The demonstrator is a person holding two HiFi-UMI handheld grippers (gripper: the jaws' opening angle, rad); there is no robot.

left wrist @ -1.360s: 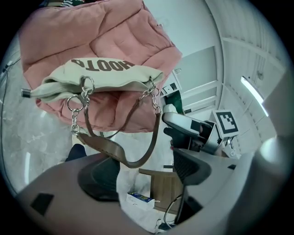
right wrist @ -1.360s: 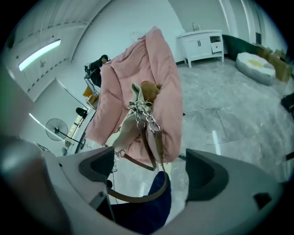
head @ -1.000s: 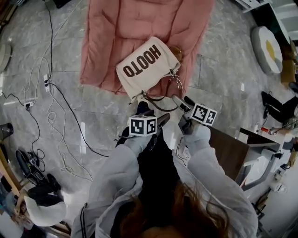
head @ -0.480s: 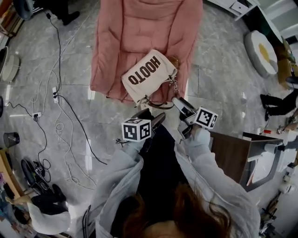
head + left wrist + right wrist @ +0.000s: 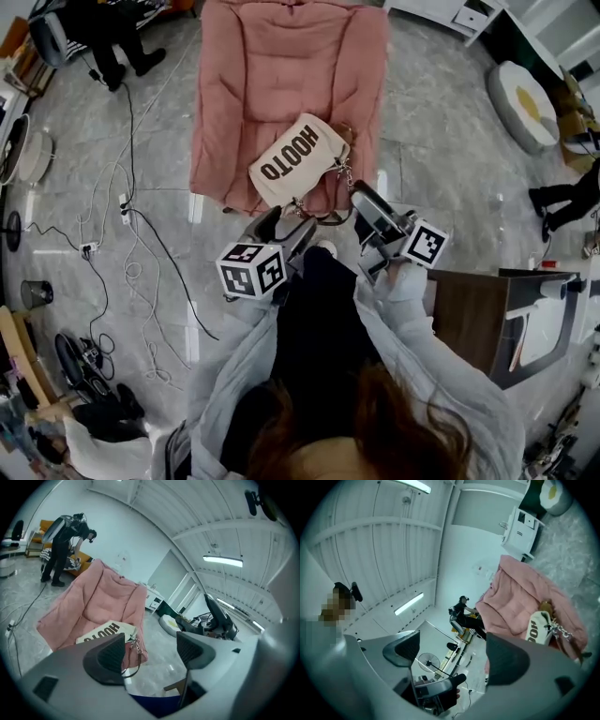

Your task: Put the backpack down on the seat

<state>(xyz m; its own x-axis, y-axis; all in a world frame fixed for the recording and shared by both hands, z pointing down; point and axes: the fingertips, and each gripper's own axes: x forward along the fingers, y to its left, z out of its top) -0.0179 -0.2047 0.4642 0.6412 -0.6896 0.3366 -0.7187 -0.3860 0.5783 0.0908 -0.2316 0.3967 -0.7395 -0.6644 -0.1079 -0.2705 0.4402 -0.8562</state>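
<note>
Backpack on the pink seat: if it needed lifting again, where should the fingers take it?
Probably the dark strap loop hanging off the front edge of the seat, approached from the person's side. It stands free, while the backpack itself lies flat on the padding.

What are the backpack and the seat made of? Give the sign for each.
Backpack: probably canvas, cream and matte; it lies flat and carries printed dark letters. Seat: pink padded fabric, matte, seemingly soft; stitched seams puff it into panels.
</note>
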